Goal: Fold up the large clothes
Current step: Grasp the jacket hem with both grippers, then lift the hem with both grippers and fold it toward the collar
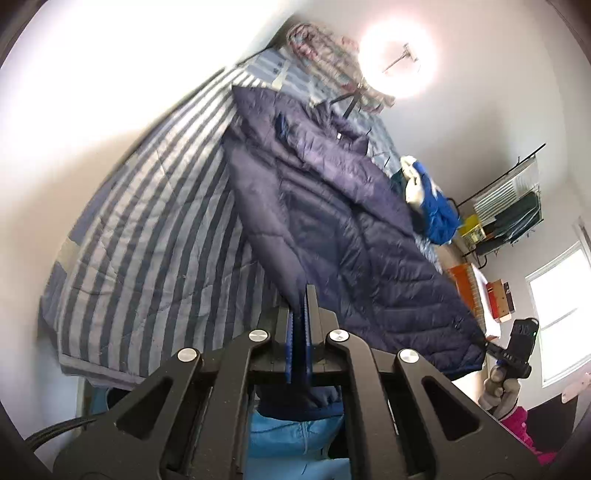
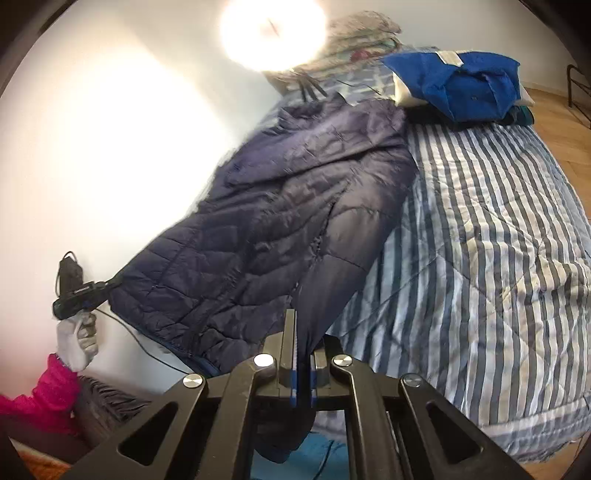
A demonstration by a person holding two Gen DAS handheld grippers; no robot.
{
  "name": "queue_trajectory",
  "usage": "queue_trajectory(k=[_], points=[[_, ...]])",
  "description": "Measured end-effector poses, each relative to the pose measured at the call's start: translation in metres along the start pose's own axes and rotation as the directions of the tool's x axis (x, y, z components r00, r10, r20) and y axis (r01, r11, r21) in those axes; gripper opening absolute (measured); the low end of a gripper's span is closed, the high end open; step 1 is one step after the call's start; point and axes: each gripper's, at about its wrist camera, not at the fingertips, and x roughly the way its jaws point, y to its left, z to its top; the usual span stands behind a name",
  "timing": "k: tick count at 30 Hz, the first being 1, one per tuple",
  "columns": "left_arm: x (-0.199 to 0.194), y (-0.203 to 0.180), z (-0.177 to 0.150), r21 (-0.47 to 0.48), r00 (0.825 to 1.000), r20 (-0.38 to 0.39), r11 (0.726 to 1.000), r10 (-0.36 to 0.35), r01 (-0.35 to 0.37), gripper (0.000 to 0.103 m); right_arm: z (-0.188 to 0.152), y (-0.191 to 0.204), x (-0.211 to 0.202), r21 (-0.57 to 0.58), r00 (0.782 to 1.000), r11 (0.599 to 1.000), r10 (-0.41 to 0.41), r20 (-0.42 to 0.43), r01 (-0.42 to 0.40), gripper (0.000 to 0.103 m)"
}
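Navy quilted puffer jacket [image 1: 332,221] is stretched lengthwise over the bed [image 1: 147,240], with its collar toward the far end and its lower part lifted off the striped comforter [image 2: 480,240]. Fabric at its near end is pinched by the left gripper [image 1: 300,317], whose jaws are clamped together on a fold, with a cuffed end hanging below them. The right gripper [image 2: 303,347] is likewise clenched on the jacket, a dark strip of cloth being pressed between its blue-padded fingers [image 2: 293,354] and trailing down beneath. In each wrist view the other gripper is seen at the hem corner, held by a gloved hand [image 2: 79,339] with a pink sleeve [image 2: 48,391] at the wrist. A pile of folded blue clothes [image 2: 461,85] is seen beside the jacket's shoulder at the far end of the bed, and patterned bedding [image 2: 362,33] is stacked beyond the collar. A bright lamp glare [image 2: 271,33] is visible against the white wall.
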Motion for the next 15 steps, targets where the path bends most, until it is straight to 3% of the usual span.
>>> queue_trajectory(k=[7,15], points=[[0.001,-0.017,0.055,0.013,0.998,0.064,1.0,-0.019,0.018,0.002,0.043,-0.012,0.002,0.009,0.999,1.0,0.013,0.033,-0.013,0.001],[0.052,-0.041,0.141,0.068,0.991,0.128,0.997,0.024,-0.033,0.002,0.132,-0.02,0.015,-0.005,0.994,1.0,-0.023,0.102,0.024,0.001]])
